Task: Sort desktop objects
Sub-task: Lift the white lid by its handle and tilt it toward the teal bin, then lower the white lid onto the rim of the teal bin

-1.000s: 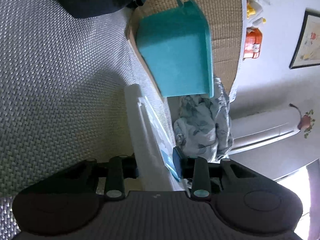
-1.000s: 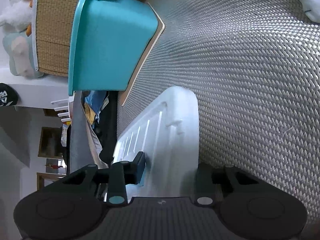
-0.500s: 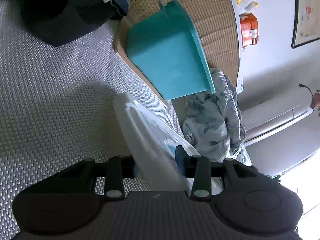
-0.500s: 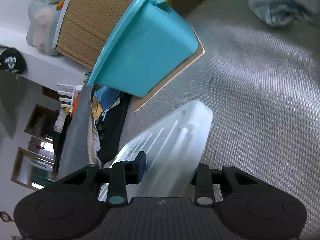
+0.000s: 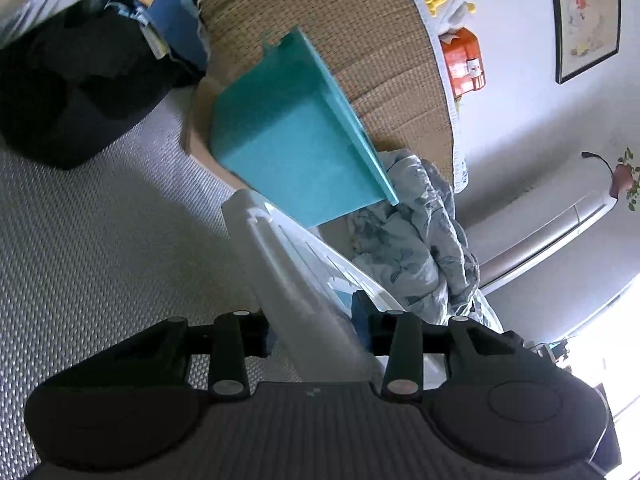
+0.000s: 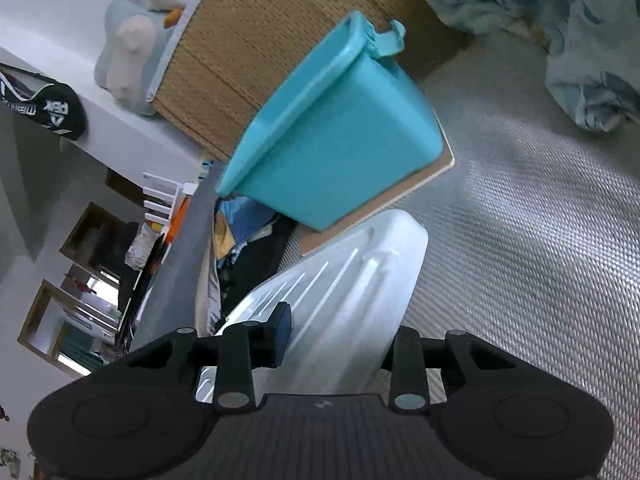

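Observation:
A translucent white plastic box (image 5: 288,272) is held up off the silver woven surface by both grippers. My left gripper (image 5: 316,328) is shut on one wall of the box, one finger outside, one inside. My right gripper (image 6: 340,340) is shut on the opposite wall of the same white box (image 6: 352,280). A teal bin (image 5: 292,136) stands on a thin brown board just beyond the box; it also shows in the right wrist view (image 6: 336,148). What lies inside the white box is hidden.
A woven straw panel (image 5: 360,40) stands behind the teal bin. A black bag (image 5: 76,80) and a crumpled pale floral cloth (image 5: 420,240) flank it. The silver woven surface (image 6: 540,240) spreads around. Plush toys (image 6: 140,40) sit on a ledge.
Both grippers have lifted and tilted the white box. The views swung, so the teal bin and the surroundings now sit farther away and more of the room shows.

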Motion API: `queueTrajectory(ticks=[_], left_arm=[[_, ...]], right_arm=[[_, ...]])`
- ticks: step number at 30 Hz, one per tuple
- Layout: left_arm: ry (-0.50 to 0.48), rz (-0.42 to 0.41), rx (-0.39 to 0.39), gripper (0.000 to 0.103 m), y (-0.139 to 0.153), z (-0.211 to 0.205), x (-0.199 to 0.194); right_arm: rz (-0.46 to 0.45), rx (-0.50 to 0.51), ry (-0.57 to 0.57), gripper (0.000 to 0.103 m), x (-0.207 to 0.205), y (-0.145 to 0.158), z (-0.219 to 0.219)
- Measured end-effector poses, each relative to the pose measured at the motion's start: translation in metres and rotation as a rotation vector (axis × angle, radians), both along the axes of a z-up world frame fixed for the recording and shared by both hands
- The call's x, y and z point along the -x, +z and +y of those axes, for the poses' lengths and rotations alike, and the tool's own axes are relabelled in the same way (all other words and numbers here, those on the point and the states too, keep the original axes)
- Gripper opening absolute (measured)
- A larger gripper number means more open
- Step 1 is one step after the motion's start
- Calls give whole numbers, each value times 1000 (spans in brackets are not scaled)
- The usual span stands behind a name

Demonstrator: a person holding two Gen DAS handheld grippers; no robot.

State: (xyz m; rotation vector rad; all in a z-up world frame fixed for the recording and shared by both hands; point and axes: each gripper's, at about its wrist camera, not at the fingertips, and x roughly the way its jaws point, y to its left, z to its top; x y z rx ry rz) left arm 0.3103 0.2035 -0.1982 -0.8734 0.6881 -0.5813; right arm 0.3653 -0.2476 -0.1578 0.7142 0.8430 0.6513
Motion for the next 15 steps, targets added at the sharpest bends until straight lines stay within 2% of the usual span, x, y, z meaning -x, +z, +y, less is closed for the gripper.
queueTrajectory(ticks=[7,15], left_arm=[[13,-34,7,43,13,0,-1],[16,-100,-26,48,41,-3,-3]], right_arm=[[-74,26,7,37,-2,19,4],[-165,39,22,37,-7,45,6]])
